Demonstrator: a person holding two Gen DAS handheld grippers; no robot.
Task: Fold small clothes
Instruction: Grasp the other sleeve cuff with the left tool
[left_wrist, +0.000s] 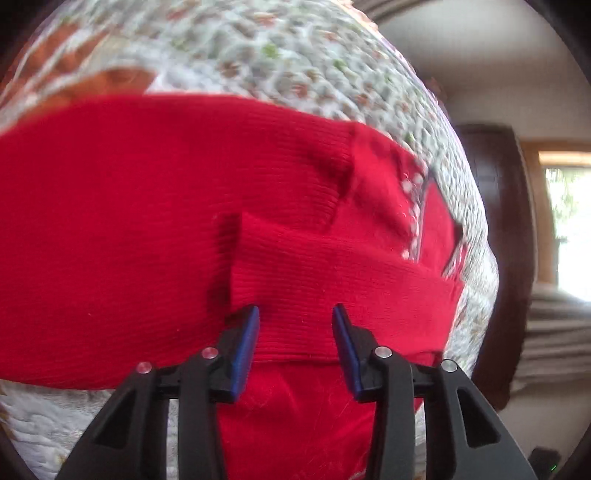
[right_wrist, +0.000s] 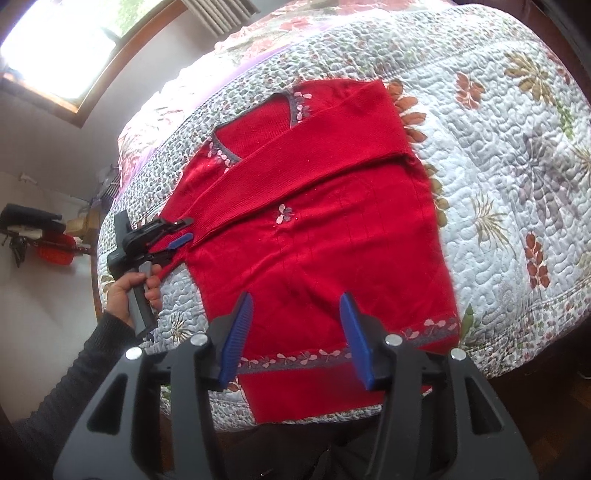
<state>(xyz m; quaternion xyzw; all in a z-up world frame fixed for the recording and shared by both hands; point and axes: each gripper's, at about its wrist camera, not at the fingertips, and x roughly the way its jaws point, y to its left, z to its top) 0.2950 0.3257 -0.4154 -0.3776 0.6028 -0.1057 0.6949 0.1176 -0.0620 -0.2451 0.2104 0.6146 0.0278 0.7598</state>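
Right gripper (right_wrist: 295, 332): hovering over the hem of the red sweater (right_wrist: 314, 229), its blue jaws standing spread and gripping nothing.
Hem: lying at the near edge of the quilt (right_wrist: 498, 177), part of it hanging over; I judge a careless pull is risking dragging the whole garment off the bed.
Left gripper (left_wrist: 295, 317): jaws parted around the cuff of the folded sleeve (left_wrist: 332, 280), not yet pinching; in the right view a hand (right_wrist: 125, 291) is holding it at the sweater's left side.
Sleeve risk: the loose knit is likely bunching or unfolding if only one layer gets caught.
Far sleeve (right_wrist: 332, 136): lying crossed over the chest.
Writing: none readable; no brand or label is showing.
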